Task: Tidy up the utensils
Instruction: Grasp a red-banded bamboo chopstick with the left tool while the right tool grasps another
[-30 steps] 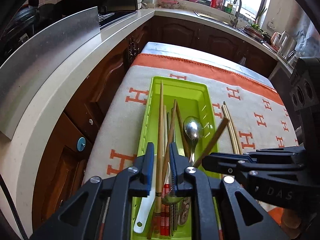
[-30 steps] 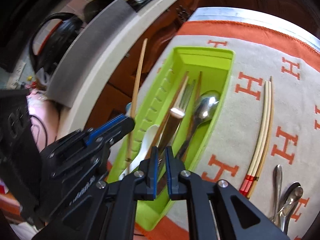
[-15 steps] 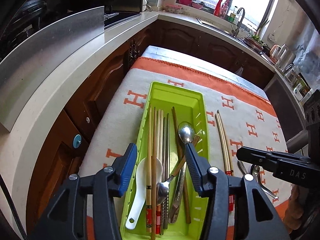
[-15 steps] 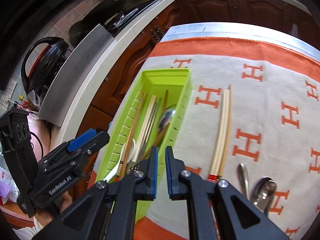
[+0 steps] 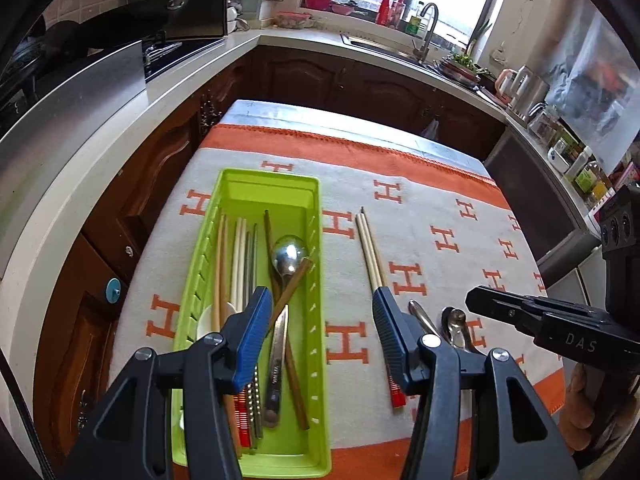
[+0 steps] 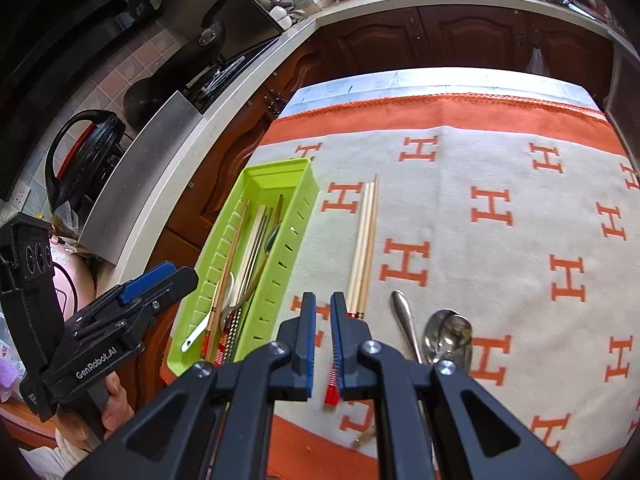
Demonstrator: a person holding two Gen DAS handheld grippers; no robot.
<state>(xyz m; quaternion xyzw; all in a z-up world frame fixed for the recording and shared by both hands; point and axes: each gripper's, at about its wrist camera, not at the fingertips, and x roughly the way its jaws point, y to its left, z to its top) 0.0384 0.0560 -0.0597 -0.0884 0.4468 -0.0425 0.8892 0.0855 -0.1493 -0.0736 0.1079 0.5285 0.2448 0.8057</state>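
Note:
A green utensil tray [image 5: 316, 208] [image 6: 304, 204] lies on the left of the cloth-covered table and holds several chopsticks, a metal spoon [image 5: 287, 256], a white spoon and a knife. A pale chopstick pair with red ends [image 5: 372, 256] [image 6: 365, 240] lies on the cloth right of the tray. Metal spoons [image 5: 454, 322] [image 6: 446, 338] lie further right. My left gripper [image 5: 318, 320] is open and empty above the tray's near end. My right gripper [image 6: 323, 320] is shut and empty, above the cloth just left of the chopstick pair's red ends.
The table carries a grey and orange H-pattern cloth [image 5: 440, 216]. A white kitchen counter [image 5: 132, 116] with dark wood cabinets runs along the left and back, with a sink [image 5: 424, 40] at the far side. A small screw-like piece [image 6: 364, 436] lies on the cloth near the front edge.
My left gripper let go of a brown chopstick into the tray and opened wide. My right gripper dropped its dark chopstick in the tray. Both grippers drew back and up.

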